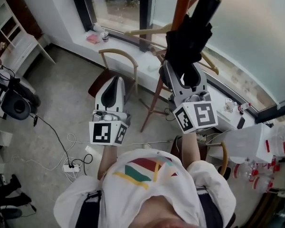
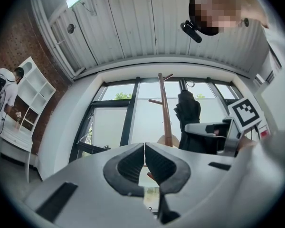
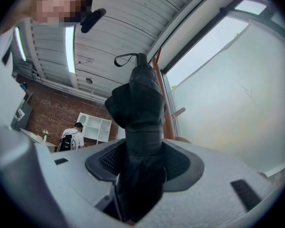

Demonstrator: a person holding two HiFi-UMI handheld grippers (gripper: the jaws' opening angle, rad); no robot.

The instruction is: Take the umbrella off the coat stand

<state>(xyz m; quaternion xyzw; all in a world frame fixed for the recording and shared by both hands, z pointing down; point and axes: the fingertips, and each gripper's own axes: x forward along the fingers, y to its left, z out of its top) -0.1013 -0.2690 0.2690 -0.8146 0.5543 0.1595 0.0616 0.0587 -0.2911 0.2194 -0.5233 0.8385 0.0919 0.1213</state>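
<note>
A folded black umbrella (image 1: 187, 37) stands upright in my right gripper (image 1: 183, 75), whose jaws are shut on its lower part. In the right gripper view the umbrella (image 3: 140, 108) fills the gap between the pads of the right gripper (image 3: 145, 163), and its wrist strap (image 3: 126, 57) sticks out free at the top. The brown coat stand (image 1: 182, 1) rises just behind it, pole (image 3: 167, 118) close beside the umbrella. My left gripper (image 1: 115, 82) is lower and to the left, shut with nothing in it (image 2: 145, 158). From there the umbrella (image 2: 187, 113) shows right of the coat stand (image 2: 164, 113).
A wooden chair (image 1: 118, 56) stands below the window sill (image 1: 109, 34), left of the stand's legs (image 1: 154, 99). Cables and a power strip (image 1: 71, 166) lie on the floor. A table with bottles (image 1: 256, 141) is at right. A person with a backpack (image 3: 71, 137) stands by white shelves.
</note>
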